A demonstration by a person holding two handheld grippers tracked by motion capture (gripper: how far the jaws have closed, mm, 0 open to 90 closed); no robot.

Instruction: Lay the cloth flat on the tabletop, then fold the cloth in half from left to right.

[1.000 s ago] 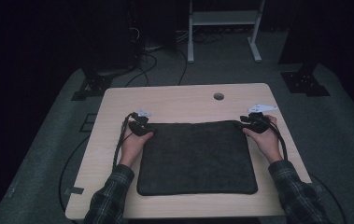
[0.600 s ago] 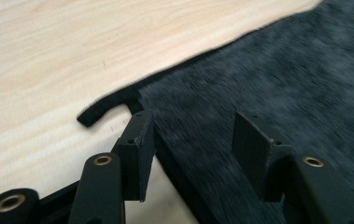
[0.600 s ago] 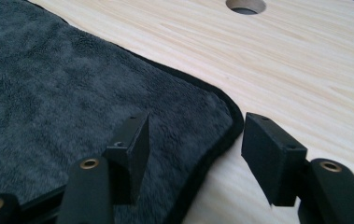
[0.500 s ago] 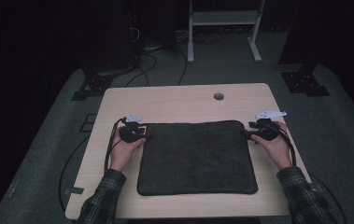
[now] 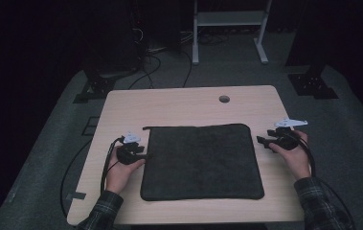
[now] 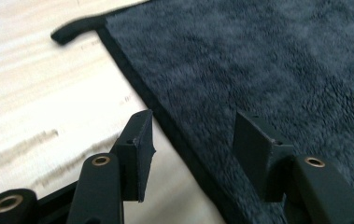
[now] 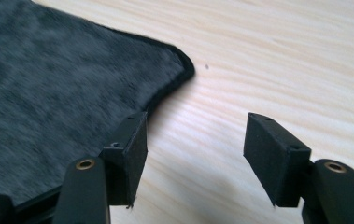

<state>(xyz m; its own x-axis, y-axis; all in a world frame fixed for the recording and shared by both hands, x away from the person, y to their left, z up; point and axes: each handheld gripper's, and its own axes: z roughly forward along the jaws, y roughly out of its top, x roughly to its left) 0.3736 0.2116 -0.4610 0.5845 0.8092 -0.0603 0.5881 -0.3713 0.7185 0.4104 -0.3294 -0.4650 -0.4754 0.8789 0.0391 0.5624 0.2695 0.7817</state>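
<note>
Dark towel [image 5: 202, 162] lay flat at centre of the wooden bench [image 5: 188, 103]. Left tongs [image 6: 191, 149] stood wide open, empty, straddling the towel's left hem at lower left of frame. Right tongs [image 7: 195, 154] gaped likewise, empty, just beside the right edge, over bare wood.

The left hand-held gripper [image 6: 191, 149] rises from the bottom of the frame, its two black jaws spread wide and holding nothing. A dark, fuzzy towel [image 6: 268, 65] covers the right and upper right of the frame. Its bound edge runs diagonally between the jaws. A small loop tab [image 6: 76, 29] juts from its corner at upper left onto the pale wooden desk [image 6: 34, 93].
</note>
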